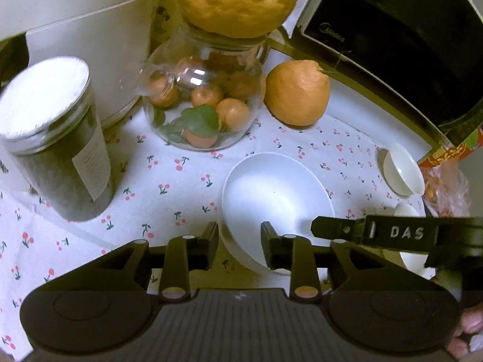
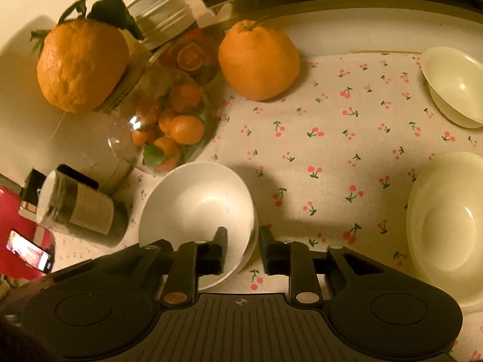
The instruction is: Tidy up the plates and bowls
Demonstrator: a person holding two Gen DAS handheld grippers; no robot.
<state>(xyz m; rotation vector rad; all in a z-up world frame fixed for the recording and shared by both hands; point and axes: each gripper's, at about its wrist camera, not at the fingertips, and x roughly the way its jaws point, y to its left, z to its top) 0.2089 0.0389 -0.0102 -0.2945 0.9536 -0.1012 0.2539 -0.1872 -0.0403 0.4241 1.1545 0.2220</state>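
A white bowl (image 1: pixel 277 199) sits on the cherry-print cloth, its near left rim between the jaws of my left gripper (image 1: pixel 240 246), which straddle it with a gap. The same bowl (image 2: pixel 196 208) has its right rim between the jaws of my right gripper (image 2: pixel 243 249), also with a gap. The right gripper's arm (image 1: pixel 392 233) crosses the left wrist view at the bowl's right. A small white bowl (image 1: pixel 403 170) lies tilted at the right. In the right wrist view a cream bowl (image 2: pixel 452 87) sits far right and a cream plate stack (image 2: pixel 446 229) near right.
A glass jar of small oranges (image 1: pixel 202 99) with a large orange (image 1: pixel 235 0) on top stands behind the bowl. Another orange (image 1: pixel 297 93), a dark lidded jar (image 1: pixel 57 141), a microwave (image 1: pixel 392 39) and stacked white dishes (image 2: pixel 164 12) surround it.
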